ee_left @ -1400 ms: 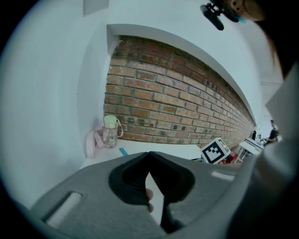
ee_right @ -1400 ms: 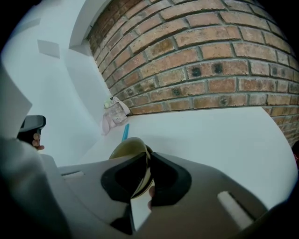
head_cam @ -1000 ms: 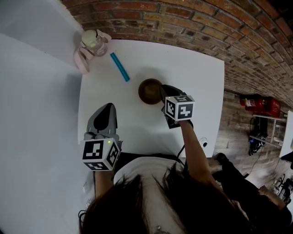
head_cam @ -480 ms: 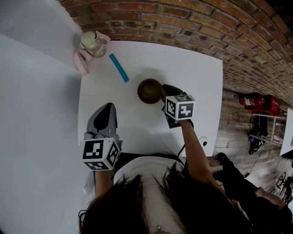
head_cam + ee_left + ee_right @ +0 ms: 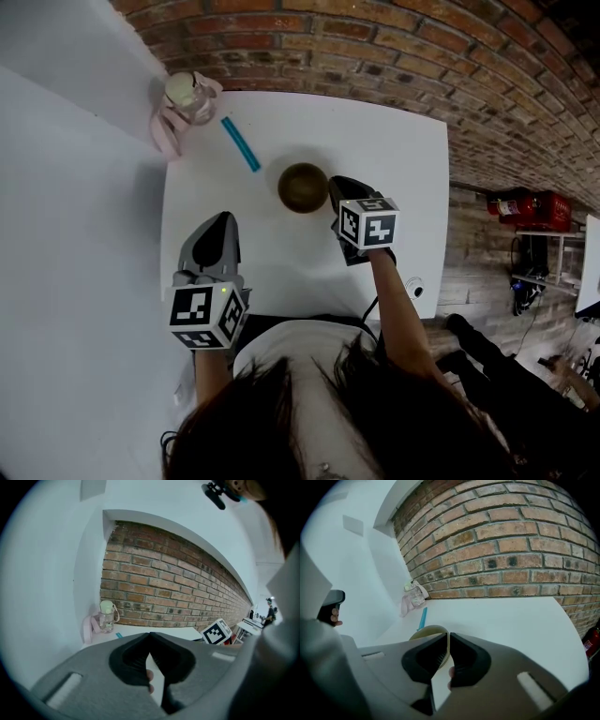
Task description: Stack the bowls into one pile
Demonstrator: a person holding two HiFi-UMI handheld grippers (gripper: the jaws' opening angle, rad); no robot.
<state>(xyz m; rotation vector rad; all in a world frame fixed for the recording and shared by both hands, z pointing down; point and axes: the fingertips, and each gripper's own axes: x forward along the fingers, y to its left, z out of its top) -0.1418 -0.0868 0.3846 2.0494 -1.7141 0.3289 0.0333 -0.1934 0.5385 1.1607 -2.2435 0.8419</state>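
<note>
A brown bowl (image 5: 303,187) stands on the white table (image 5: 394,141), near its middle; I cannot tell whether more bowls are nested in it. My right gripper (image 5: 331,186) sits at the bowl's right rim. In the right gripper view the pale rim of the bowl (image 5: 425,631) runs between the jaws of the right gripper (image 5: 448,638), which have just been closing and now pinch it. My left gripper (image 5: 223,219) rests over the table's near left part, apart from the bowl. Its tips meet, and the left gripper (image 5: 150,635) holds nothing.
A pink-strapped bottle (image 5: 187,97) stands at the table's far left corner against the white wall. A blue stick-like thing (image 5: 241,143) lies between it and the bowl. A brick wall runs behind the table. The table's right edge drops to a wooden floor.
The head view has shifted slightly. Both grippers and the bowl keep their places.
</note>
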